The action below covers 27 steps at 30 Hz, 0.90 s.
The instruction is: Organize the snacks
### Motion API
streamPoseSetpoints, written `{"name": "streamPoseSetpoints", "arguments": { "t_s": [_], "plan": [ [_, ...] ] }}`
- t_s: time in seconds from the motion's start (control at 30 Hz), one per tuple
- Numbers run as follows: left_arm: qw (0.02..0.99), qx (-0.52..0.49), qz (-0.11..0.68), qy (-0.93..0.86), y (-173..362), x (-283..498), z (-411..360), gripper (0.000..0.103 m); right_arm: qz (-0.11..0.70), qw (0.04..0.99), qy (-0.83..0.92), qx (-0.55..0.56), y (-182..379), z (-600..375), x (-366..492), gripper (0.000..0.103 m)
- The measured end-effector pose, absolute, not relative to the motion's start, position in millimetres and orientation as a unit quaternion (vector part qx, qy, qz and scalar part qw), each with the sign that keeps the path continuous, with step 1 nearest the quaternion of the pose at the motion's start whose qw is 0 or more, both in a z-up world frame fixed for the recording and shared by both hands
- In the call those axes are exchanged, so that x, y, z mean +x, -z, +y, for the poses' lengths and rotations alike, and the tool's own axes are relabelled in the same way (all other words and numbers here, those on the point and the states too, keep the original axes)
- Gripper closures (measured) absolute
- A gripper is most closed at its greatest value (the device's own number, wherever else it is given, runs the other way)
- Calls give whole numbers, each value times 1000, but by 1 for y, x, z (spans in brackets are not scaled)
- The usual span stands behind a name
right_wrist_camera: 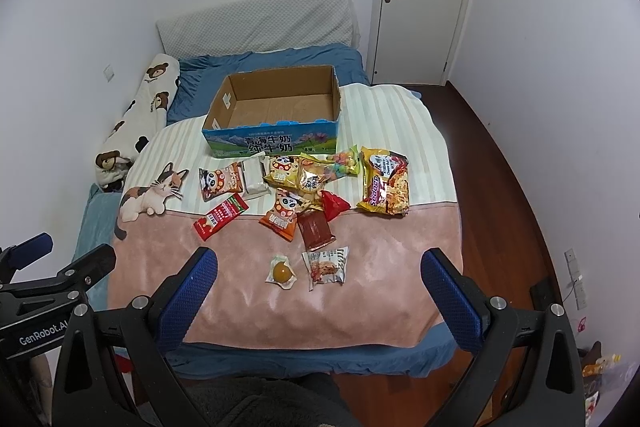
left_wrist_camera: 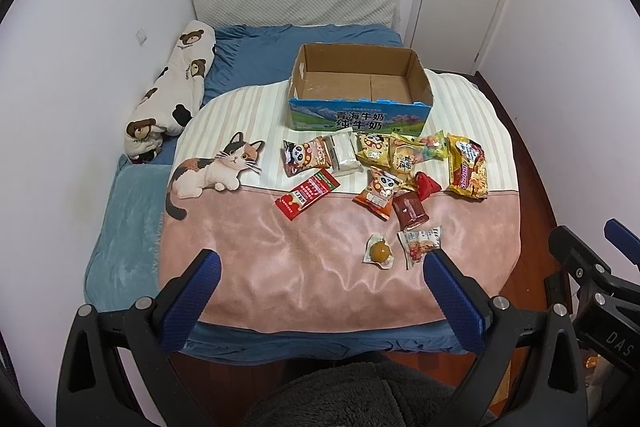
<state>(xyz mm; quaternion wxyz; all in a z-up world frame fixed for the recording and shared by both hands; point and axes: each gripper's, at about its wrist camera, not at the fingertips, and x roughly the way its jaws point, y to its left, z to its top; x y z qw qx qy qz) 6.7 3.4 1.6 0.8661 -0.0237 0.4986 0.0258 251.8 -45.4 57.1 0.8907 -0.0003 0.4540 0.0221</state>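
From the left wrist view, the left hand-held gripper (left_wrist_camera: 322, 277) hangs above the near edge of the bed, its blue fingers spread wide and holding nothing. The snacks lie loose on the blanket (left_wrist_camera: 280, 267) between the gripper and an open cardboard box (left_wrist_camera: 360, 115), whose brown floor shows bare, with nothing in it. Nearest are a small clear pouch with a yolk-coloured ball (left_wrist_camera: 379, 251) and, just beside it, a white snack packet (left_wrist_camera: 420, 241). Farther back a red sachet (left_wrist_camera: 307, 193) lies apart from a loose heap of panda-printed bags, and a yellow noodle packet (left_wrist_camera: 468, 165) sits at the heap's right end.

From the right wrist view, the right hand-held gripper (right_wrist_camera: 320, 277) is likewise spread and empty, with the yolk pouch (right_wrist_camera: 281, 271) and white packet (right_wrist_camera: 326, 265) lying between its fingers' line of sight. The box (right_wrist_camera: 276, 139) again shows empty. These packs look light, thin and crinkly, probably slippery film; the crimped end seals seem the safest place to pinch. The noodle packet (right_wrist_camera: 384, 183) is likely brittle inside, so a gentle hold at its edge would suit, and the soft blanket may give under a downward press.
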Motion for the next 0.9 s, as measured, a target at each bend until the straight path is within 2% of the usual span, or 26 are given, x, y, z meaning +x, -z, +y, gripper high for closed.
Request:
{"name": "streamPoseSetpoints", "arguments": {
  "t_s": [0.9],
  "plan": [
    [865,-25,500,-23,0,8,3,0,451,892,-24,-1,-58,-45,255,0]
  ]
}}
